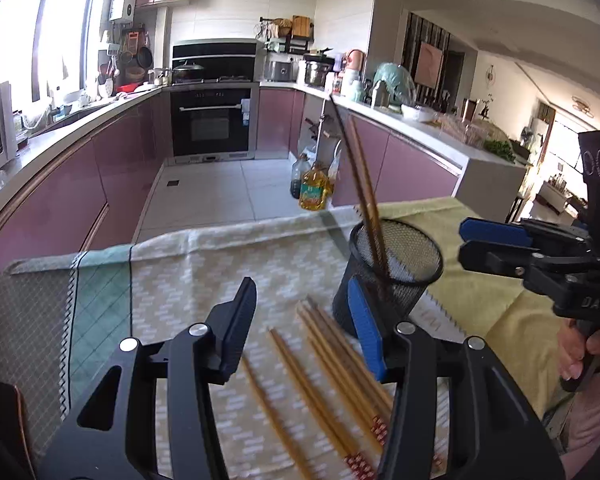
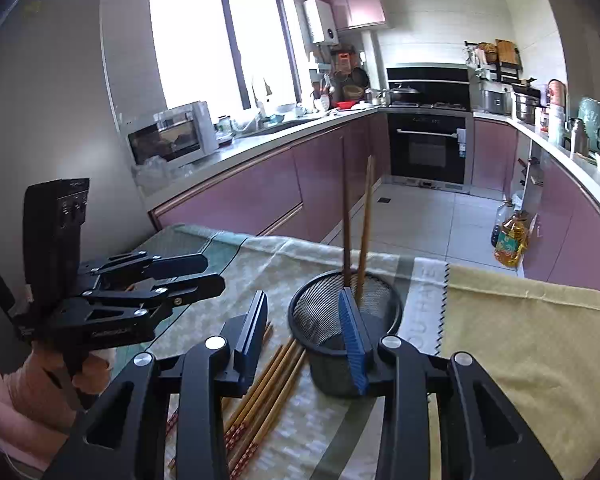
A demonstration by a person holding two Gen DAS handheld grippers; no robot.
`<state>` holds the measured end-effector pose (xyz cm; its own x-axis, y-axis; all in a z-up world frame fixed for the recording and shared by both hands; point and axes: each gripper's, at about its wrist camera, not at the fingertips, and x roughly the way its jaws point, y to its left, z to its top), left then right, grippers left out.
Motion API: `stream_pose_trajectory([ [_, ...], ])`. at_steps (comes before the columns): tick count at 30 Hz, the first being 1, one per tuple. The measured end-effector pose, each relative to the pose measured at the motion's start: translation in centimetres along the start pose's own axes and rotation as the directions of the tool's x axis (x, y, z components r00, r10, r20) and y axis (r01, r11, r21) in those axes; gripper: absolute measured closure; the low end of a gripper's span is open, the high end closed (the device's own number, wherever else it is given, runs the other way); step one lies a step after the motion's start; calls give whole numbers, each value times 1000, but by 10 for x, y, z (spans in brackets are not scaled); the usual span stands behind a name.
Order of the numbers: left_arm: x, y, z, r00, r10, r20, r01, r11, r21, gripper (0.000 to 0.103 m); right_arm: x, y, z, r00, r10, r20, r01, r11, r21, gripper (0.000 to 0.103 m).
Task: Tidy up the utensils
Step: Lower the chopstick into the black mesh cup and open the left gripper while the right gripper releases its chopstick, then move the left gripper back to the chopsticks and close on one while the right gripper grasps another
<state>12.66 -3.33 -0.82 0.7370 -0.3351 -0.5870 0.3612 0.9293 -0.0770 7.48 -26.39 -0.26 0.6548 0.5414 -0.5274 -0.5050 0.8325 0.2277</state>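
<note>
Now the round black wire-mesh cup (image 1: 396,264) stands on the woven cloth (image 1: 204,264) with two slim wooden chopsticks (image 1: 360,176) upright inside; more chopsticks (image 1: 332,380) lie at its seven o'clock. Both the left gripper (image 1: 304,332) and right gripper (image 2: 306,336) gape partway, empty.

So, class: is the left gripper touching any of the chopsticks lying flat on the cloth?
Apart. In the left wrist view the left gripper hangs open above the loose chopsticks, its jaws spread with cloth showing between them and nothing held.

Mesh cup (image 1: 394,276) beside loose chopsticks (image 1: 332,376); cloth (image 1: 204,264) leftward bare
</note>
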Motion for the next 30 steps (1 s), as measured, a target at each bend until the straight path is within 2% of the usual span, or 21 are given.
stream_pose_trajectory([
  [6, 15, 23, -56, 987, 31, -156, -38, 998, -42, 56, 40, 5, -42, 986, 6, -168, 1, 999, 47, 68],
  [11, 23, 29, -81, 977, 29, -210, -45, 997, -68, 55, 65, 9, -62, 969, -38, -244, 52, 997, 50, 68],
  [15, 23, 25, -91, 975, 28, -222, -45, 996, -73, 55, 73, 9, -69, 963, -44, -265, 62, 996, 59, 69],
  [30, 29, 18, -97, 966, 38, -254, -54, 997, -54, 57, 77, 9, -74, 953, -110, -282, 129, 991, 48, 74],
])
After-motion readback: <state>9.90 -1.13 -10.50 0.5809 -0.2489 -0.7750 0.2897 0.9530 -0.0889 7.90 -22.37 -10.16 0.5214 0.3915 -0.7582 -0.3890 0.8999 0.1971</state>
